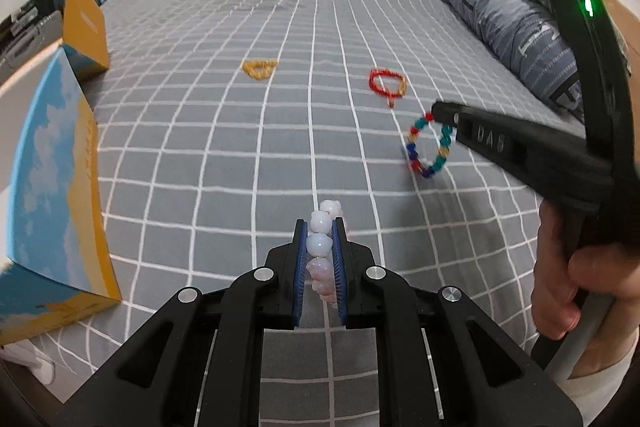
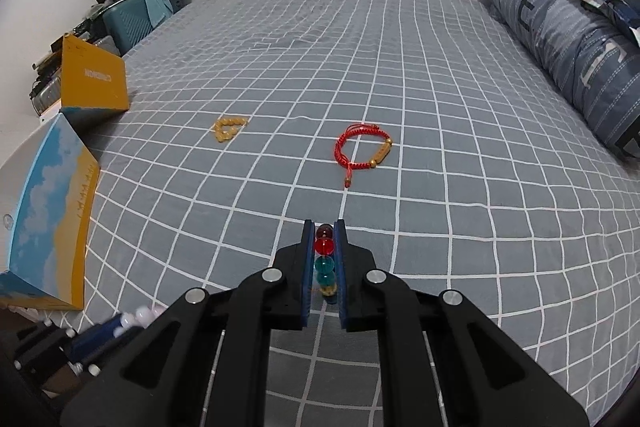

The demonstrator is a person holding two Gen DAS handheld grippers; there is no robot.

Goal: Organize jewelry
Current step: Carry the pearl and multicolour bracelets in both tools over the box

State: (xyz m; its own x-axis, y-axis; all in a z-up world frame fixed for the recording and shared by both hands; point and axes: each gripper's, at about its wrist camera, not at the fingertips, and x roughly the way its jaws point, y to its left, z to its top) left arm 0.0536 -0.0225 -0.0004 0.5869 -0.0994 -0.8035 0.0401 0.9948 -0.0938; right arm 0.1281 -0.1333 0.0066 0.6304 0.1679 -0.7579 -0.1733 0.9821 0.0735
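Bracelets both up | left gripper [image 1: 320,227] pinching pale bead bracelet [image 1: 320,247] | right gripper [image 2: 324,227] pinching multicolour bead bracelet [image 2: 324,259] | carry level toward open box [image 1: 52,187] (probably), keep squeeze steady.

Left tongs [image 1: 320,227], right tongs [image 2: 323,227]: matte black linkage arms, round silver pivot screws, blue ribbed pads. Right unit embossed "DAS", green indicator light. White sleeve [image 1: 600,387].

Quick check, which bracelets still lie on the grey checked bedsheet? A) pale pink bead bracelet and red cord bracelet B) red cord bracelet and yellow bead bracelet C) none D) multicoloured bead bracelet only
B: the red cord bracelet and yellow bead bracelet lie on the grey checked bedsheet; each gripper is shut on one of the other two.
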